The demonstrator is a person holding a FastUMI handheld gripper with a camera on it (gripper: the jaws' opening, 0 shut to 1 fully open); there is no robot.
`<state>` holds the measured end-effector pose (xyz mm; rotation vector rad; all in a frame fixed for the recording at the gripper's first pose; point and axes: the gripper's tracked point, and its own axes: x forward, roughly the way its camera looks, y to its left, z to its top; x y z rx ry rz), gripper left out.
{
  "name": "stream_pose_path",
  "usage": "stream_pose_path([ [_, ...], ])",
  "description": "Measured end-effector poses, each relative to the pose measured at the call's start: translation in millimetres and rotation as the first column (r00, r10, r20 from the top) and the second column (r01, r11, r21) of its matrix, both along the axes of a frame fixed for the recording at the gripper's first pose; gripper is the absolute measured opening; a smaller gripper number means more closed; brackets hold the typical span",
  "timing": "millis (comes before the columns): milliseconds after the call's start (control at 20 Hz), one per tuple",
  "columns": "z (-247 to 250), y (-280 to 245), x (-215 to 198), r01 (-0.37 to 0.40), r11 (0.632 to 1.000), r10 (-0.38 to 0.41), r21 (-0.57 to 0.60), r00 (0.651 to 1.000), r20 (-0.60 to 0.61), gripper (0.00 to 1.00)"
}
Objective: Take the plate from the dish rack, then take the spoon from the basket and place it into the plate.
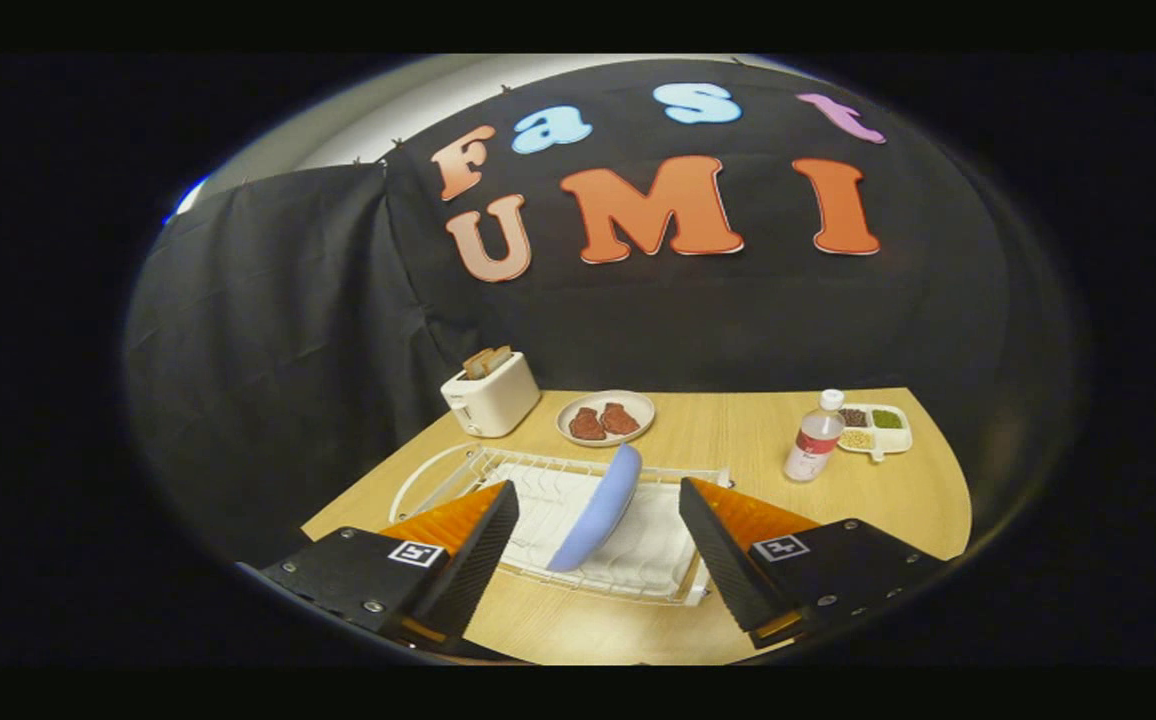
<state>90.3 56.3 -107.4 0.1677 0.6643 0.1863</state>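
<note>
A light blue plate [600,508] stands on edge in the white wire dish rack [660,583] on the wooden table. It sits in the middle of the rack, leaning slightly. My gripper [598,530] is open, its two black fingers spread wide on either side of the plate without touching it. The left finger [478,548] and the right finger [713,548] hover over the rack's near half. The rack's left part is hidden behind the left finger.
Beyond the rack stand a white toaster [491,393] with bread in it, a plate of brown food [605,417], a clear bottle [815,437] with a white cap and a divided white dish [876,428]. Bare table lies right of the rack.
</note>
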Motion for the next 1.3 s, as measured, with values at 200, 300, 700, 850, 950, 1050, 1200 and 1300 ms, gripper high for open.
stream_pose_path([
  [200, -28.9, 4.4, 16.9, -0.017, 0.999, 0.013, -0.039, 0.995, -0.102, 0.94],
  [300, -46.0, 7.0, 22.9, -0.036, 0.996, 0.024, -0.079, 0.988, -0.152, 0.94],
  [700, -104.5, 17.5, 37.4, -0.095, 0.985, 0.039, -0.14, 0.932, -0.361, 0.78],
  [850, -122.5, 10.6, 40.2, -0.067, 0.981, -0.014, -0.183, 0.911, -0.413, 0.69],
  [950, -129.7, 14.5, 39.1, -0.073, 0.979, -0.019, -0.19, 0.899, -0.439, 0.61],
  [1050, -133.6, 10.3, 37.4, -0.07, 0.97, -0.042, -0.231, 0.892, -0.449, 0.52],
  [1200, -132.4, 4.6, 36.8, -0.041, 0.956, -0.1, -0.29, 0.885, -0.455, 0.42],
  [1300, -129.5, -5.8, 41.1, -0.008, 0.934, -0.16, -0.358, 0.885, -0.437, 0.36],
])
